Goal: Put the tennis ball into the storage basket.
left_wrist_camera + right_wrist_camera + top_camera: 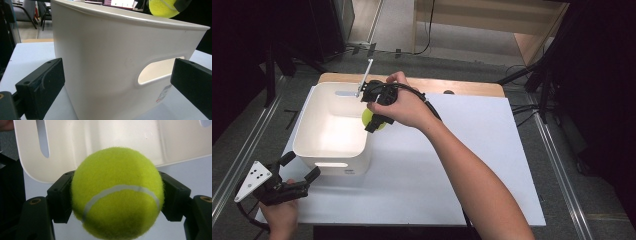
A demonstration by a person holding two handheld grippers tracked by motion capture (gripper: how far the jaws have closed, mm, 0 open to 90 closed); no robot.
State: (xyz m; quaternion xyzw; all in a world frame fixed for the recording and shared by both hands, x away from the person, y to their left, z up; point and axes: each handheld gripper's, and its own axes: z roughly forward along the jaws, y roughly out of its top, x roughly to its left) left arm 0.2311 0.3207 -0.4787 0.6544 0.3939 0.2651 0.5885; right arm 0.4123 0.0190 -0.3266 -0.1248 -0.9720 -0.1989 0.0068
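The table (492,165) wears a white sheet, with a strip of bare wood edge (462,86) showing along its far side. Around it the floor (557,165) is grey and dull — a metal rail (242,150) runs along the left, another rail (562,185) along the right. Beyond the table stands a pale wooden frame (492,20), with a black cable (430,30) hanging down in front of it. Dark stands and tripod legs (277,60) crowd the far left corner; more cables (522,107) lie at the right. Both sides fall into deep shadow — light falls mainly on the table. From low down, office chairs (27,12) and lit screens (120,3) show far off.
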